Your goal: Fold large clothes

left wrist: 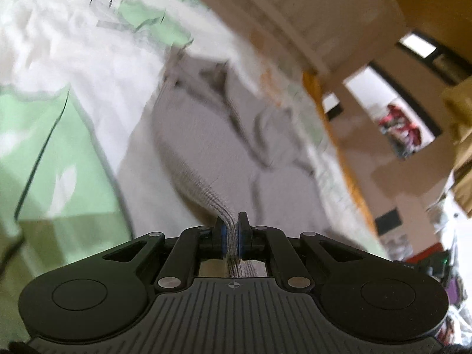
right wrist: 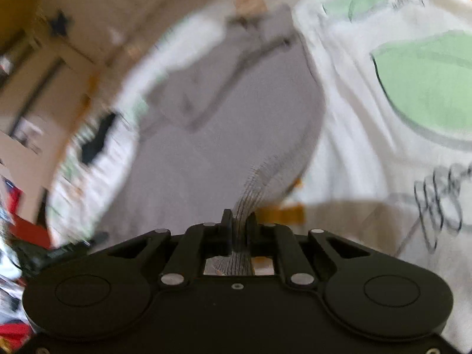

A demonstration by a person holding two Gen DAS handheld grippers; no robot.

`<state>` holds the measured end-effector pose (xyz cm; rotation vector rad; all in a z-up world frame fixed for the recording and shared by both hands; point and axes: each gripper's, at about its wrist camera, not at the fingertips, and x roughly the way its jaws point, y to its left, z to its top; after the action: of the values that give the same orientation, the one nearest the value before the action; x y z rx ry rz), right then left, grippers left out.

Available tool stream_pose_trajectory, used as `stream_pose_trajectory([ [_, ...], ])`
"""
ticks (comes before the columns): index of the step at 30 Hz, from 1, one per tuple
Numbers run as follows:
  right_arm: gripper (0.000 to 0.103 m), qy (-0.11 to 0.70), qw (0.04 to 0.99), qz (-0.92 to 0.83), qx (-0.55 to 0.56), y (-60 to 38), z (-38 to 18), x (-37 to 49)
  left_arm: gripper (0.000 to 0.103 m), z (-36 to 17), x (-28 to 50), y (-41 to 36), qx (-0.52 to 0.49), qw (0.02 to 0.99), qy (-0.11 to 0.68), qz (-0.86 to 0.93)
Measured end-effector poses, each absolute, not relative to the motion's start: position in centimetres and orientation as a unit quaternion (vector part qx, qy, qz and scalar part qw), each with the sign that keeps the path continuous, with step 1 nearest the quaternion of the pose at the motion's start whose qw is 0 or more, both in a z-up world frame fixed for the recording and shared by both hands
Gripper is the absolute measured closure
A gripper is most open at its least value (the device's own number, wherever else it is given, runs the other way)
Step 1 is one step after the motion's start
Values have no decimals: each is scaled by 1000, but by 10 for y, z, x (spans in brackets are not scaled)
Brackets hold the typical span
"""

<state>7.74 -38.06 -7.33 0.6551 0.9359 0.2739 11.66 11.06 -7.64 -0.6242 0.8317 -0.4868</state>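
A white bedsheet with green leaf prints (left wrist: 59,135) is spread beneath everything. On it the grey garment (left wrist: 212,135) is laid, its long axis running away from both grippers toward 12 o'clock. Its ribbed hem (left wrist: 203,188) is clamped by the left gripper (left wrist: 231,230) and, at the other corner, by the right gripper (right wrist: 239,230); both jaws are closed on cloth. Neither hand is judged nearer.

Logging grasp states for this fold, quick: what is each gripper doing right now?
Left gripper: shut on the grey garment's ribbed edge.
Right gripper: shut on the same grey garment, ribbed edge between its fingers.
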Motion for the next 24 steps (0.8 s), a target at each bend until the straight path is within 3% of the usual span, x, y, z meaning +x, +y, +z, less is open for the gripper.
stream_pose_trajectory([
  [11, 87, 308, 871, 147, 355, -399, -17, 163, 97, -12, 219, 105, -323, 870, 292, -230],
  [17, 87, 293, 878, 122, 358, -405, -16, 236, 97, -21, 292, 90, -332, 874, 286, -210],
  [24, 86, 314, 877, 81, 354, -409, -52, 314, 96, -59, 358, 70, -302, 884, 306, -187],
])
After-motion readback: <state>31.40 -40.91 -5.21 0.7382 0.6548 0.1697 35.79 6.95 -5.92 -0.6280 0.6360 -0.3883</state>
